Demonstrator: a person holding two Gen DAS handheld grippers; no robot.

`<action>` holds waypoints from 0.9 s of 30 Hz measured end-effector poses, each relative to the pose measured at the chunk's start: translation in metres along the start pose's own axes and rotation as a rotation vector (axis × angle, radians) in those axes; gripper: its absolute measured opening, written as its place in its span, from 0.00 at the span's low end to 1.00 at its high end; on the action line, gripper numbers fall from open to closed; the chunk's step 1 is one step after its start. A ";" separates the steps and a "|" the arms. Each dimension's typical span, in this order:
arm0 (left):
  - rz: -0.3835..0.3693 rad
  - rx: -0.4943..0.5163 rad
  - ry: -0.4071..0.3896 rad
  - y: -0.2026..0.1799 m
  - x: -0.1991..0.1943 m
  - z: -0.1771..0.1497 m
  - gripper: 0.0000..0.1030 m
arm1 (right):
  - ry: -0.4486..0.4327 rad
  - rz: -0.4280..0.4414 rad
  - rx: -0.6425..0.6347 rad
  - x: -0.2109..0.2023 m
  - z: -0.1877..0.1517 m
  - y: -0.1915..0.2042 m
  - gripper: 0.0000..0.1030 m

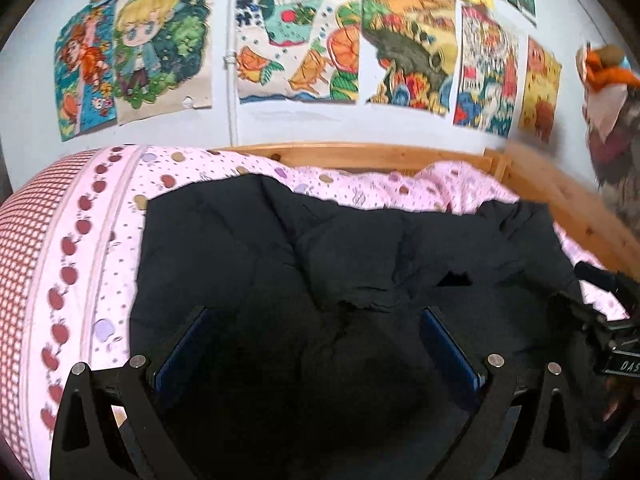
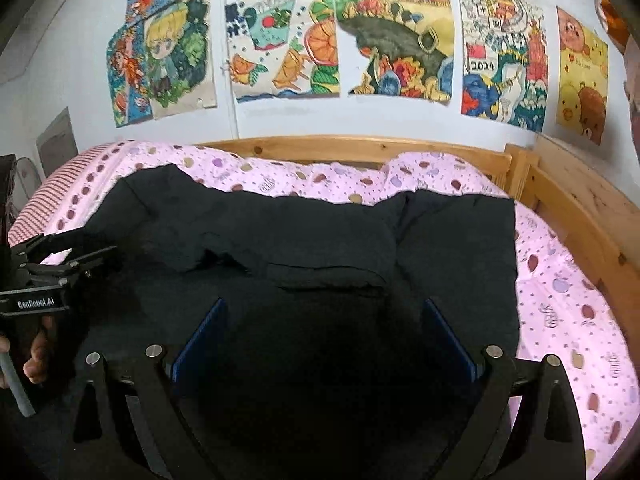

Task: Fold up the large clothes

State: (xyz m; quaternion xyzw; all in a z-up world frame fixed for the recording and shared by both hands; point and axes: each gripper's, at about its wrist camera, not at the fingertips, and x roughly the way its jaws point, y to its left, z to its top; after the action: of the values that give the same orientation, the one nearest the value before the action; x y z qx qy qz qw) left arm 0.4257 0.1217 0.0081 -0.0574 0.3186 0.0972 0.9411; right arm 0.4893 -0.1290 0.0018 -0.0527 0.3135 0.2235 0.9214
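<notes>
Black cloth near the cameras: the garment fills the near part of both wrist views, a large dark padded piece spread over the bed, with a folded flap lying across its middle.
Right claw: released, its blue pads standing wide apart with only dark cloth beneath and nothing pinched between them.
Left claw: released too, blue pads set wide, hanging over the near part of the garment and gripping nothing.
Left claw seen from the right: it shows at the left edge of the right wrist view, with fingers wrapped on its handle, just beside the garment's left part.
Garment position: it lies on the pink sheet, near edge toward the cameras, far edge ragged against the sheet, right edge fairly straight.
Step in hand: judging by the flap on top and both claws empty, one fold looks laid down and let go.
Next move: it probably calls for taking two fresh holds on an outer edge, likely one at each side, and carrying that edge over evenly.
Care needed: thick cloth tends to spring back, so the holds should bite a full layer.
Behind: wooden bed frame, then a wall hung with drawings.
</notes>
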 end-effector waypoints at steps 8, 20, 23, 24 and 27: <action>-0.010 -0.037 -0.058 0.008 -0.062 0.003 1.00 | -0.035 0.005 0.026 -0.056 0.008 0.005 0.92; -0.030 -0.026 -0.119 -0.006 -0.164 -0.017 1.00 | -0.047 0.038 -0.008 -0.160 -0.013 0.026 0.92; -0.042 -0.032 -0.127 -0.005 -0.187 -0.030 1.00 | -0.056 0.063 -0.003 -0.184 -0.026 0.032 0.92; -0.039 -0.039 -0.130 -0.004 -0.194 -0.036 1.00 | -0.060 0.069 0.001 -0.191 -0.030 0.033 0.92; -0.034 -0.034 -0.125 -0.005 -0.211 -0.053 1.00 | -0.073 0.097 0.006 -0.211 -0.042 0.037 0.92</action>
State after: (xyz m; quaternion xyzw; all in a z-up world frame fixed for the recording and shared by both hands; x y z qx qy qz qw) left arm 0.2315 0.0774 0.0954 -0.0726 0.2565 0.0901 0.9596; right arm 0.3012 -0.1863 0.0967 -0.0264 0.2826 0.2687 0.9204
